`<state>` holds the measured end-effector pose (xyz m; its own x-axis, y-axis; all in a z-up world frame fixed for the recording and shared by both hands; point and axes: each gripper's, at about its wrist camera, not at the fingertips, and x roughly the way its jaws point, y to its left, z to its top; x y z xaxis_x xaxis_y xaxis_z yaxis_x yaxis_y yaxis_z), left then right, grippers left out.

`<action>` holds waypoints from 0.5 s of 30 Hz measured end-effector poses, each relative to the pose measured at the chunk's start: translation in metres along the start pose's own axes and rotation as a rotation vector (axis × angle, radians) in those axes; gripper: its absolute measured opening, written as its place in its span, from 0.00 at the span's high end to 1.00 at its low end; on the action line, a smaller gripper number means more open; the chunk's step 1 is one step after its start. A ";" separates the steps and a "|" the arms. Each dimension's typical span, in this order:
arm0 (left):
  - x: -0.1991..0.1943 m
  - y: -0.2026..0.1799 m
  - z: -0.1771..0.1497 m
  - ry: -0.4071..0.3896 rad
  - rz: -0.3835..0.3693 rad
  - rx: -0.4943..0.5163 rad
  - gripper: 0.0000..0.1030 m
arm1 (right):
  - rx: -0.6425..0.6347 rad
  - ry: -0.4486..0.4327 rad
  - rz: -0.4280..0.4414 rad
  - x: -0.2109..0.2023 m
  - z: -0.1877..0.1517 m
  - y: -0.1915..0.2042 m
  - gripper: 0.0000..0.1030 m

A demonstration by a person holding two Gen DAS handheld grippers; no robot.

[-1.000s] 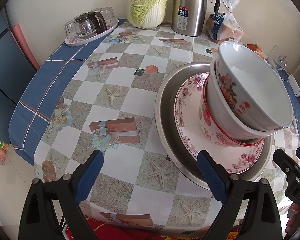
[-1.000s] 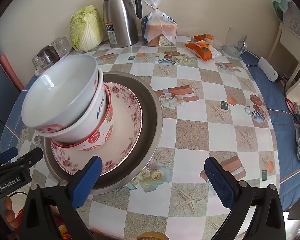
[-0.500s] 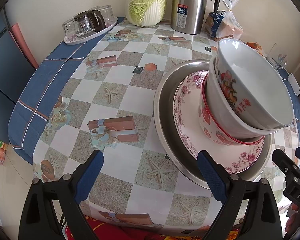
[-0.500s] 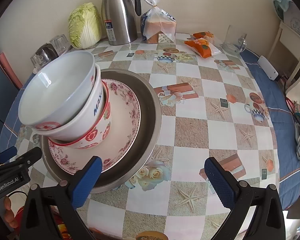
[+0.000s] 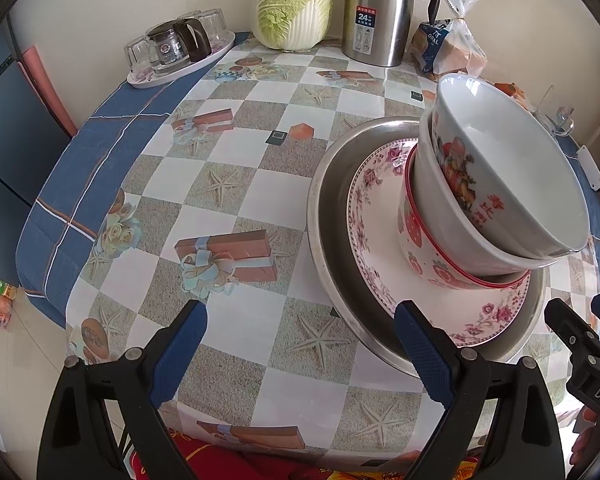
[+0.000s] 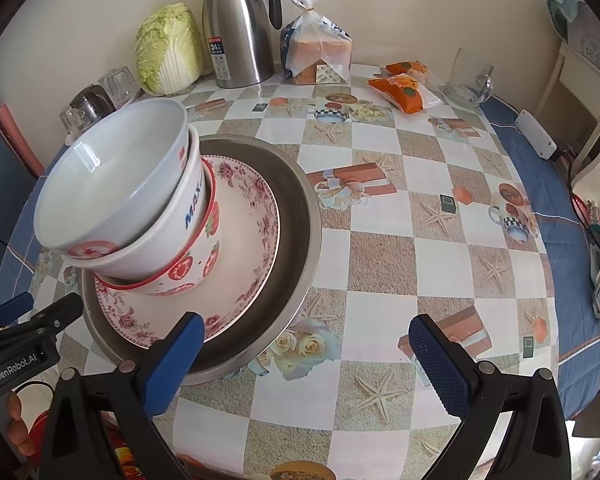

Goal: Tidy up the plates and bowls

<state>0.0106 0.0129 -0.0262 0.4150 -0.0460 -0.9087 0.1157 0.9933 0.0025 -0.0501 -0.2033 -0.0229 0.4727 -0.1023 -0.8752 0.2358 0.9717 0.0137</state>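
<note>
On the desk (image 6: pixel 380 264), bowls (image 6: pixel 112 196) sit nested on plates (image 6: pixel 256 248) to save space; both grippers' fingers (image 5: pixel 420 348) spread, holding nothing.

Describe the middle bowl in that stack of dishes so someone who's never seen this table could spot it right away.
Find the big metal basin on the checkered tablecloth; a floral plate lies in it with three nested bowls on top. The middle bowl sits between the strawberry bowl and the top bowl. It alone has blue lettering.
</note>
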 end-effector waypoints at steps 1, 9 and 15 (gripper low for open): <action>0.000 0.000 0.000 0.000 0.000 0.000 0.08 | 0.000 0.001 0.000 0.000 0.000 0.000 0.00; 0.000 0.000 0.000 0.001 0.000 0.000 0.08 | -0.001 0.003 -0.001 0.000 0.000 0.000 0.00; 0.000 0.001 -0.002 -0.001 0.004 -0.001 0.08 | -0.001 0.005 -0.002 0.001 -0.001 -0.001 0.00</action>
<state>0.0088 0.0140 -0.0269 0.4159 -0.0423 -0.9084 0.1129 0.9936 0.0054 -0.0505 -0.2039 -0.0238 0.4683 -0.1033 -0.8775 0.2357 0.9718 0.0114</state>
